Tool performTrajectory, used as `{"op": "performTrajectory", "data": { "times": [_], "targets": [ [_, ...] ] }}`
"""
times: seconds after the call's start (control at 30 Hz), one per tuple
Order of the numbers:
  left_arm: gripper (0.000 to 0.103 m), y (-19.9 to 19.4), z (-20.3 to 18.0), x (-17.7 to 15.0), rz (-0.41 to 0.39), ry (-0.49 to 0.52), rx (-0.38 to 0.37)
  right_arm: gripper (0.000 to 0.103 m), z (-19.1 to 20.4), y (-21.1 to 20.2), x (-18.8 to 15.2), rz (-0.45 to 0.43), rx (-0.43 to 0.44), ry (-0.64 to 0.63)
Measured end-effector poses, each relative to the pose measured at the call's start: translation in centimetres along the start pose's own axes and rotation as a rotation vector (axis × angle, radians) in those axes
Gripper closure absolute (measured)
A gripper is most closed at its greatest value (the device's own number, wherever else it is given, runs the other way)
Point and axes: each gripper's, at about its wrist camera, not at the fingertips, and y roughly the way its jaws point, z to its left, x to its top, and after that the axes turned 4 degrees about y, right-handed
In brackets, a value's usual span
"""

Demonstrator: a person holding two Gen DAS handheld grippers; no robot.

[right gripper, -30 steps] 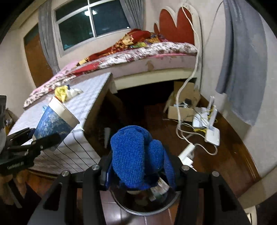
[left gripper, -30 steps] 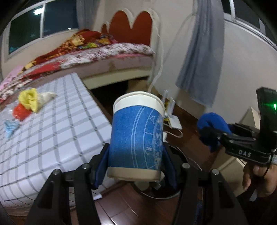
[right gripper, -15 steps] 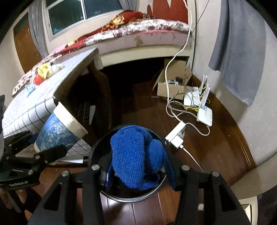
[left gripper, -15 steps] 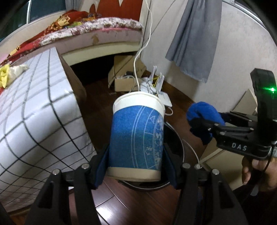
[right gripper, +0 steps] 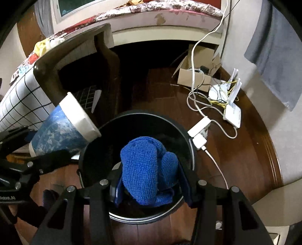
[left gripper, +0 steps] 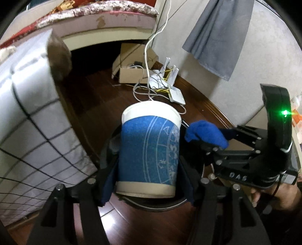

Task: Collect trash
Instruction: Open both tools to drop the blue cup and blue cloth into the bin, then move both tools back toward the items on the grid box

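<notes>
My left gripper (left gripper: pixel 149 181) is shut on a blue and white paper cup (left gripper: pixel 149 150) and holds it over the near rim of a round black trash bin (left gripper: pixel 151 204). The cup also shows in the right wrist view (right gripper: pixel 64 130), tilted over the bin's left rim. My right gripper (right gripper: pixel 149 186) is shut on a blue knitted cloth (right gripper: pixel 145 169) and holds it above the open bin (right gripper: pixel 98 158). The cloth shows in the left wrist view (left gripper: pixel 205 134), just right of the cup.
A table with a white checked cloth (left gripper: pixel 28 122) stands left of the bin. A cardboard box (right gripper: pixel 196 75), white routers (right gripper: pixel 232 111), a power strip (right gripper: pixel 200 130) and cables lie on the wooden floor beyond. A bed (right gripper: pixel 151 17) is at the back.
Both grippers have tipped down and moved in over the bin. The cup and the blue cloth are now right above its opening, closer together.
</notes>
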Motion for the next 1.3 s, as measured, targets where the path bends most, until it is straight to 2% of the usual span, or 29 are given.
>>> {"op": "performTrajectory", "data": {
  "times": [0.07,0.1,0.2,0.33,0.47,0.8,0.87,1.0,1.3],
  "targets": [
    [0.009,1.1,0.4,-0.1,0.026,-0.039,-0.042,0.022,0.0,1.0,-0.4,0.024,-0.046,-0.011],
    [0.007,1.3,0.6,-0.3,0.031,-0.052,-0.029,0.019,-0.1,1.5,-0.9,0.029,-0.079,-0.022],
    [0.001,1.5,0.8,-1.1,0.044,-0.074,0.011,0.019,-0.9,2.3,-1.5,0.074,-0.097,-0.002],
    [0.001,1.2,1.0,-1.9,0.031,-0.065,0.085,0.019,-1.2,2.0,-1.6,0.079,-0.099,0.02],
    [0.001,0.6,1.0,-2.4,0.021,-0.062,0.123,0.008,-0.7,1.6,-1.3,0.061,-0.102,0.012],
    [0.001,-1.6,1.6,-2.7,-0.008,-0.063,0.142,0.008,0.7,0.1,-1.0,0.025,-0.091,-0.005],
    [0.001,-2.0,1.6,-2.8,-0.013,-0.063,0.148,0.001,1.0,-0.2,-0.9,0.021,-0.089,-0.009],
    [0.001,-3.0,1.5,-2.8,-0.031,-0.066,0.159,0.001,1.9,-1.1,-0.7,0.0,-0.095,-0.035],
    [0.001,-6.3,1.7,-2.6,-0.106,-0.095,0.178,0.001,3.7,-5.1,0.4,-0.117,-0.109,-0.072]
  ]
}}
